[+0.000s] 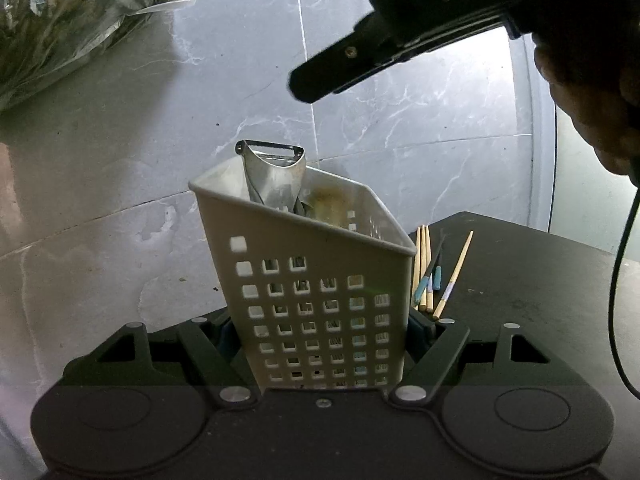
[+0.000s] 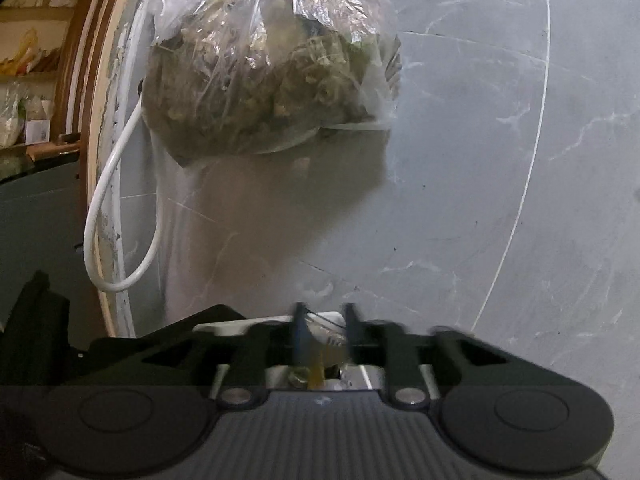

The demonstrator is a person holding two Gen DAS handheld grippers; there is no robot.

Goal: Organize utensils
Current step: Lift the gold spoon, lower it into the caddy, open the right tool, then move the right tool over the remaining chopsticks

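My left gripper [image 1: 324, 336] is shut on a white perforated utensil basket [image 1: 320, 280], which it holds tilted. A metal peeler [image 1: 274, 172] sticks out of the basket's far corner. Several wooden chopsticks [image 1: 430, 276] lie on the dark table [image 1: 520, 280] just right of the basket. Above the basket's mouth hovers my right gripper [image 1: 308, 84], a dark shape seen from the side. In the right wrist view the right gripper [image 2: 324, 320] is blurred, its fingers stand apart, and the basket's white rim [image 2: 224, 326] shows below. Nothing is pressed between the pads.
A clear plastic bag of dried greens [image 2: 268, 68] hangs on the grey marble-tiled wall [image 1: 400, 120] up and to the left. A white cable [image 2: 108, 208] loops beside a door frame. A hand [image 1: 592, 100] and a black cable [image 1: 616, 280] are at the right.
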